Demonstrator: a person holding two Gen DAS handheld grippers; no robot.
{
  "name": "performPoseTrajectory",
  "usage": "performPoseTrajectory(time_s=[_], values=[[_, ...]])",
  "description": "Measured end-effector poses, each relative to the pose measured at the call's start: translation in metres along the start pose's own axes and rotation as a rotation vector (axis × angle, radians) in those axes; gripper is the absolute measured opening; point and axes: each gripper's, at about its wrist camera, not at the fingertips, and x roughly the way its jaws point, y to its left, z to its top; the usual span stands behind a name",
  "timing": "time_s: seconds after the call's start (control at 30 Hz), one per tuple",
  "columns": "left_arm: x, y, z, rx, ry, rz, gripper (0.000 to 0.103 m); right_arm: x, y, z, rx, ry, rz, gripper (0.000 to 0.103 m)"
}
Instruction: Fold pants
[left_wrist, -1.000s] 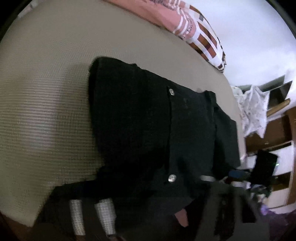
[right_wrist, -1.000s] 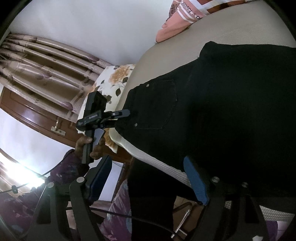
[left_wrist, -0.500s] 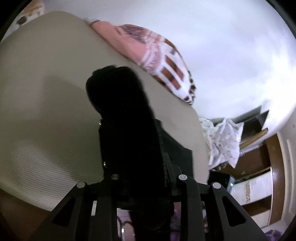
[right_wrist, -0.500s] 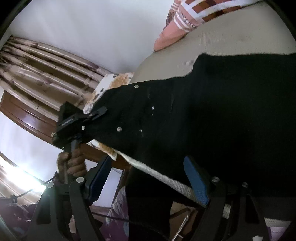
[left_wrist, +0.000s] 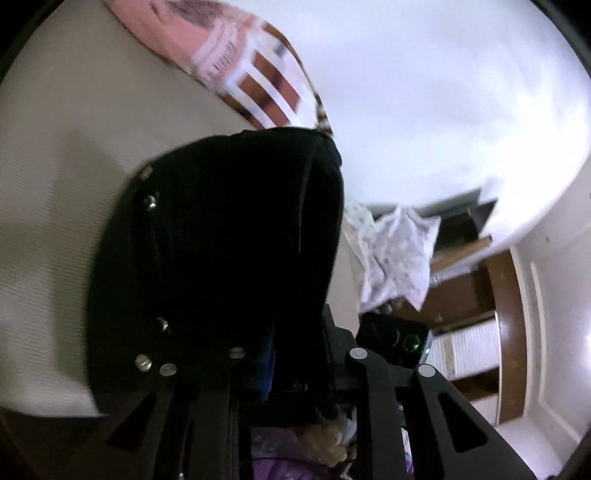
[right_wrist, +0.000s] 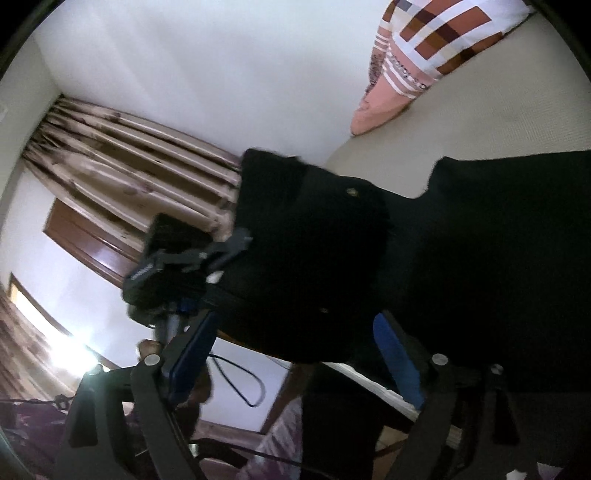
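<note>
The black pants (left_wrist: 229, 266) with metal rivets lie on the beige bed (left_wrist: 55, 192). My left gripper (left_wrist: 291, 373) is shut on the waist end of the pants and holds it lifted above the bed, so the cloth hangs in front of the camera. In the right wrist view the raised waist end (right_wrist: 314, 266) hangs from the left gripper (right_wrist: 207, 262), and the rest of the pants (right_wrist: 498, 258) lies flat on the bed (right_wrist: 480, 122). My right gripper (right_wrist: 295, 354) has its blue pads (right_wrist: 397, 358) wide apart around the lower edge of the pants.
A pink and brown patterned pillow (left_wrist: 236, 70) lies at the head of the bed, also in the right wrist view (right_wrist: 417, 51). A white patterned cloth (left_wrist: 399, 251) and a wooden wardrobe (left_wrist: 491, 295) stand beyond the bed. Curtains (right_wrist: 122, 158) hang on the left.
My left gripper has lifted the waist end of the pants off the bed and carried it up and toward the right gripper. The right gripper has stayed open at the bed's edge.
</note>
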Motion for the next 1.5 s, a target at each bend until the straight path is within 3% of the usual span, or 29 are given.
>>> performPoseTrajectory(time_s=[0.07, 0.17, 0.27, 0.4, 0.5, 0.63, 0.73, 0.8, 0.83, 0.87, 0.9, 0.93, 1.03, 1.23, 1.3, 1.5], values=[[0.020, -0.008, -0.001, 0.025, 0.040, -0.068, 0.016, -0.001, 0.001, 0.000, -0.011, 0.000, -0.010, 0.091], [0.036, -0.022, 0.000, 0.094, 0.058, -0.064, 0.016, -0.004, -0.007, 0.001, 0.003, 0.012, -0.053, 0.095], [0.030, -0.024, 0.005, 0.093, 0.028, -0.065, 0.017, -0.002, -0.021, -0.001, 0.034, 0.025, -0.078, 0.095], [0.002, -0.010, 0.002, 0.099, -0.059, 0.042, 0.024, -0.002, -0.030, 0.000, 0.054, 0.026, -0.073, 0.095], [-0.009, 0.026, -0.001, 0.018, -0.071, 0.118, 0.032, 0.002, -0.032, 0.004, 0.035, 0.042, -0.106, 0.095], [-0.013, 0.074, -0.016, -0.114, -0.043, 0.156, 0.036, 0.004, -0.045, 0.009, 0.049, 0.049, -0.178, 0.095], [-0.014, 0.100, -0.028, -0.172, -0.037, 0.123, 0.036, 0.007, -0.064, 0.010, 0.113, 0.060, -0.182, 0.094], [-0.016, 0.103, -0.031, -0.165, -0.046, 0.124, 0.036, 0.011, -0.061, 0.011, 0.095, 0.069, -0.167, 0.087], [-0.018, 0.099, -0.032, -0.142, -0.047, 0.147, 0.036, 0.016, -0.057, 0.012, 0.076, 0.086, -0.197, 0.070], [-0.015, 0.096, -0.031, -0.121, -0.047, 0.166, 0.036, 0.020, -0.054, 0.013, 0.048, 0.103, -0.264, 0.039], [-0.014, 0.091, -0.031, -0.090, -0.043, 0.188, 0.036, 0.021, -0.056, 0.014, 0.050, 0.110, -0.291, 0.025], [-0.013, 0.085, -0.031, -0.056, -0.034, 0.209, 0.036, 0.020, -0.060, 0.015, 0.084, 0.111, -0.271, 0.019], [-0.008, 0.071, -0.034, -0.008, -0.023, 0.227, 0.038, 0.007, -0.062, 0.020, 0.147, 0.068, -0.209, 0.015], [-0.005, 0.055, -0.037, -0.010, -0.028, 0.197, 0.050, -0.030, -0.057, 0.028, 0.224, -0.018, -0.083, 0.014], [0.000, 0.049, -0.037, -0.006, -0.020, 0.196, 0.055, -0.049, -0.061, 0.030, 0.241, -0.044, -0.076, 0.014], [0.024, 0.045, -0.039, -0.015, 0.025, 0.196, 0.057, -0.117, -0.095, 0.025, 0.355, -0.178, -0.109, 0.013]])
